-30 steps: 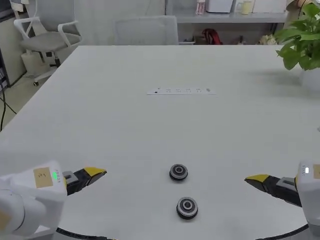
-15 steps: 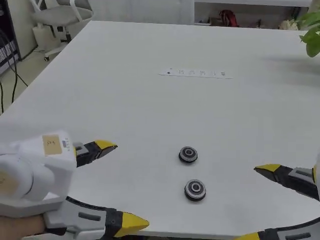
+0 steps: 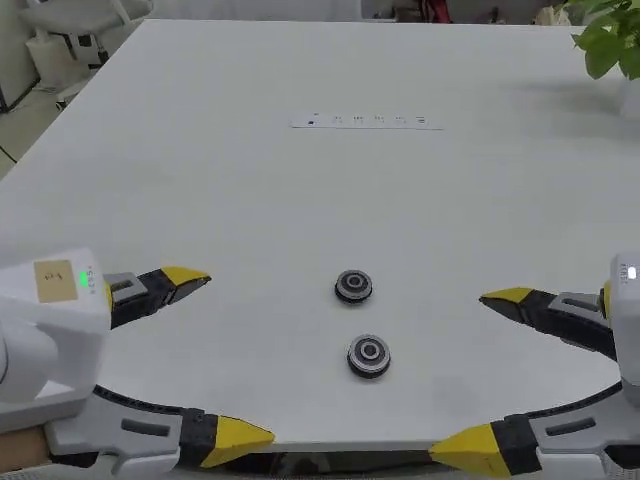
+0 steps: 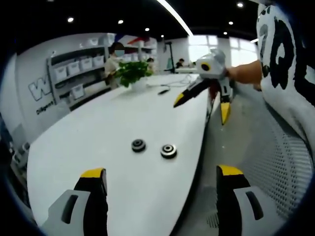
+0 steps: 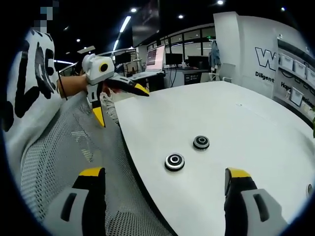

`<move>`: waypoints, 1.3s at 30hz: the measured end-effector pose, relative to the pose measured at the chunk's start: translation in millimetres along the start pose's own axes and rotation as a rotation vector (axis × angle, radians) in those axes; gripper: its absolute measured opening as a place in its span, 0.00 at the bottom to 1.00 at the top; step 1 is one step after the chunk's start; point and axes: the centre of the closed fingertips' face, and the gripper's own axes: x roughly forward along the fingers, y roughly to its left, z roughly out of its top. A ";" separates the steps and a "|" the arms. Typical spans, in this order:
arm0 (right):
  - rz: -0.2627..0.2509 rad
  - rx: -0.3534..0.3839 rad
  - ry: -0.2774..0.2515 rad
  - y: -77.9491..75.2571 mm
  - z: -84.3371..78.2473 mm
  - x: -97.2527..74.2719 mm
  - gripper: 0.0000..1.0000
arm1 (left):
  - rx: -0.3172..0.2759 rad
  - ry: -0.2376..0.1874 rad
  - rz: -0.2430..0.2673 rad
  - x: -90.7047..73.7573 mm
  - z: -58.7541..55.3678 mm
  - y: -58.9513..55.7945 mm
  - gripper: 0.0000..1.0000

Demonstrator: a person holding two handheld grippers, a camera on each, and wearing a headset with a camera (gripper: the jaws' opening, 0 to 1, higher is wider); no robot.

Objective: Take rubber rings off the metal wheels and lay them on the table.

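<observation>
1. Wheels: two on the white table (image 3: 200, 150), near its front edge and about midway between the two grippers. The far wheel (image 3: 353, 286) and near wheel (image 3: 369, 356) sit close together but apart, not touching.
2. Both lie flat, with the axle straight up and the hub hole facing the ceiling. They are round discs, so there is no long axis to call.
3. Each has a dark rubber ring around the outside and a shiny metal hub with a small centre hole. Rings are on both wheels.
4. Left gripper (image 3: 238, 358): jaws spread wide and holding nothing. It is well left of the wheels, with one jaw over the table and the other at the table edge. Black jaws, yellow tips, white body.
5. Right gripper (image 3: 457, 376): also spread wide and holding nothing. It is to the right of the wheels and not touching them.
6. The left gripper view has both wheels between its own jaw tips and further out, far wheel (image 4: 139, 145) and near wheel (image 4: 169, 151). The right gripper (image 4: 200, 113) is beyond them.
7. The right gripper view has the near wheel (image 5: 174, 161) and far wheel (image 5: 201, 142) on the table, with the left gripper (image 5: 123, 109) across at the table edge.
8. The table top is smooth and matte with a rounded front edge. A thin white strip (image 3: 365, 122) is set flat in the middle, and a leafy plant (image 3: 610, 35) is at the far right corner.
</observation>
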 end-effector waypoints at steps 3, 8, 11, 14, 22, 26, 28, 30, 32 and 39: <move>-0.009 -0.014 -0.009 -7.2 4.0 0.7 0.96 | 0.007 -0.004 -0.011 0.0 -1.2 0.5 0.93; -0.003 -0.034 -0.055 -21.4 15.2 3.6 0.96 | 0.058 -0.004 0.007 -1.8 -2.0 9.3 0.90; 0.010 -0.045 -0.088 -23.6 21.8 6.3 0.94 | 0.061 -0.015 0.014 -2.5 2.1 16.0 0.88; 0.024 -0.053 -0.101 -24.9 20.5 11.1 0.92 | 0.053 -0.031 0.017 0.9 8.2 21.8 0.89; 0.072 -0.084 -0.101 -24.0 12.4 19.8 0.85 | 0.045 -0.060 -0.011 13.9 17.1 28.2 0.88; 0.080 -0.102 -0.108 -27.7 10.9 23.2 0.81 | 0.039 -0.089 -0.010 16.9 24.0 36.3 0.81; 0.084 -0.103 -0.114 -28.9 11.0 24.9 0.79 | 0.032 -0.094 -0.018 19.4 26.3 37.7 0.81; 0.086 -0.102 -0.119 -32.5 9.6 27.9 0.77 | 0.027 -0.096 -0.030 21.8 27.8 37.2 0.81; 0.089 -0.103 -0.117 -34.4 7.5 30.6 0.76 | 0.026 -0.096 -0.039 25.2 28.9 37.0 0.81; 0.101 -0.110 -0.118 -35.3 0.8 39.5 0.70 | 0.009 -0.098 -0.079 37.3 28.1 35.5 0.78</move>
